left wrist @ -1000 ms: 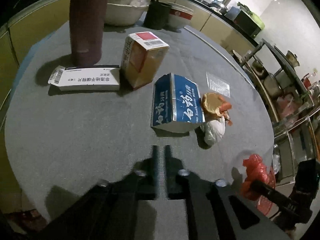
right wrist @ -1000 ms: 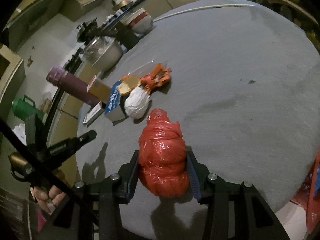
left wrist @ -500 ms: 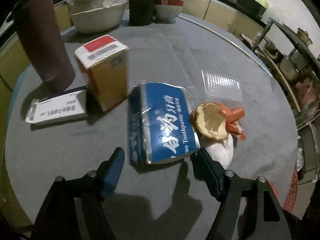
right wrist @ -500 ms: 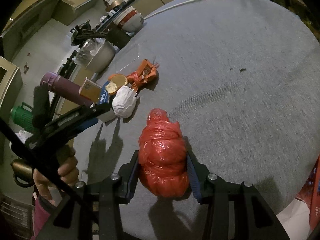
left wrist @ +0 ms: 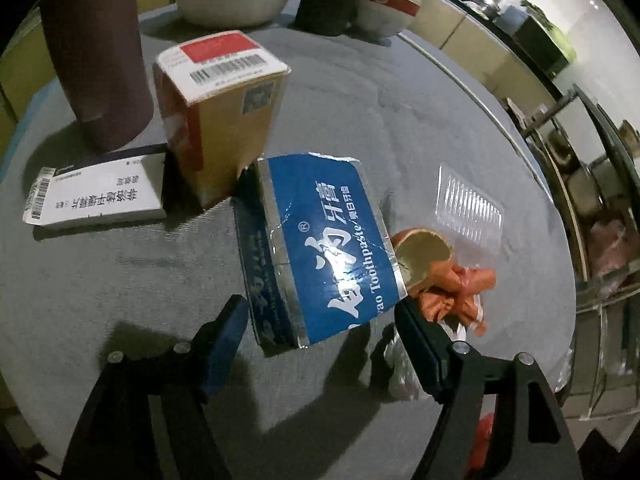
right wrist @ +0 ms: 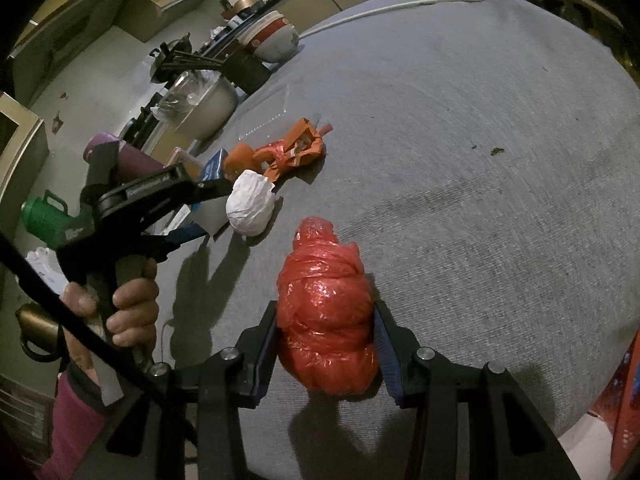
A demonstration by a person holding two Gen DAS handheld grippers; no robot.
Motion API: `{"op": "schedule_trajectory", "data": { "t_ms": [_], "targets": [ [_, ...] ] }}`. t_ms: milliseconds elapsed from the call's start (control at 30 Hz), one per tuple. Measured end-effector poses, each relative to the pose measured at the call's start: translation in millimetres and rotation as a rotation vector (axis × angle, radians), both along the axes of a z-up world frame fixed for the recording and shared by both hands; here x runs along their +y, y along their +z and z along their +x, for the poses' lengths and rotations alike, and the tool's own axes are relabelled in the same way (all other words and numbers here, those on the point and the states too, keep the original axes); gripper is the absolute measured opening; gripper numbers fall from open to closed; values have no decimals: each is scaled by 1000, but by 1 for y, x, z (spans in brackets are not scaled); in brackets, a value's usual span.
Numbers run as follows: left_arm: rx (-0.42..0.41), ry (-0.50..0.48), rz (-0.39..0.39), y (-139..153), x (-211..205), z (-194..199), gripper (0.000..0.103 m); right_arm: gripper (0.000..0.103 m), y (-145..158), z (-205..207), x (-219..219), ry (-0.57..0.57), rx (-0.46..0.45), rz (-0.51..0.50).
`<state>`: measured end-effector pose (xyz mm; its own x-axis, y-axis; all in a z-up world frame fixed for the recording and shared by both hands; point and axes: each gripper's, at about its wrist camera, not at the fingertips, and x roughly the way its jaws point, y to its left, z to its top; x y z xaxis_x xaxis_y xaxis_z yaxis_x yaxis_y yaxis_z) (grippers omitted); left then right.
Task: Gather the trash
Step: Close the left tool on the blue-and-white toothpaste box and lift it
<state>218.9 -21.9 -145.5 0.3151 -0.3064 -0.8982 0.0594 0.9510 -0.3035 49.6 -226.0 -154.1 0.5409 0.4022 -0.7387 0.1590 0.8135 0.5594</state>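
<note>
- Two hand-held grippers work over a round table [right wrist: 500, 168] covered in grey cloth.
- Left gripper [left wrist: 322, 320]: its jaws have just been opening and now stand wide apart, one finger on each side of the near end of the blue toothpaste box [left wrist: 316, 240]; neither pad presses on the box, which lies flat on the cloth.
- In the right wrist view the same left gripper [right wrist: 208, 210] is seen from the side, its handle grasped by the person's left hand [right wrist: 120, 304], with a pink sleeve [right wrist: 74, 424] at the wrist.
- Right gripper [right wrist: 326, 350]: partly closed, both blue pads pressed against the flanks of a knotted red plastic bag [right wrist: 326, 316], which bulges between them and sits on the cloth near the table edge.
- Beside the toothpaste box, on its right in the left wrist view, lie a round brown scrap [left wrist: 424, 252], a crumpled orange wrapper [left wrist: 456, 292] and, further off, a clear plastic tray [left wrist: 468, 208].
- White crumpled wad [right wrist: 250, 204]: rests just beyond the red bag, near the left gripper's tip.
- Behind the toothpaste box an orange carton [left wrist: 224, 120] stands upright, its barcoded top tilted toward the camera; a flat white box [left wrist: 96, 196] lies to its left, and a dark maroon flask [left wrist: 100, 48] stands behind that.
- At the far rim of the table stand a pale bowl [left wrist: 236, 0], a black cup [left wrist: 328, 4] and a red-banded bowl [left wrist: 384, 8].
</note>
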Motion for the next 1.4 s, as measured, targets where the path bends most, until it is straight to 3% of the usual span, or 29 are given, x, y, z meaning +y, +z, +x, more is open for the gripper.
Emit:
{"op": "schedule_trajectory", "data": {
  "t_ms": [267,467,800,967,1067,1267,1400],
  "targets": [
    [12,50,-91,16,5,0,76,48,0,0,0,14,-4,-12],
    [38,101,-67,19,-3,22,76,48,0,-1,0,18,-13,-12],
    [98,237,-63,-5,-12,51,78,49,0,-3,-2,28,-21,-2],
    [65,201,-12,-5,-23,47,76,49,-1,-3,-4,28,-22,6],
    [48,184,39,-4,-25,44,58,48,1,-3,-4,28,-22,-3],
    [53,147,-8,-4,-2,27,57,47,3,-9,-6,16,-34,6],
    [-1,111,26,12,6,0,57,47,12,-15,-10,8,-68,-1]
  ]
}}
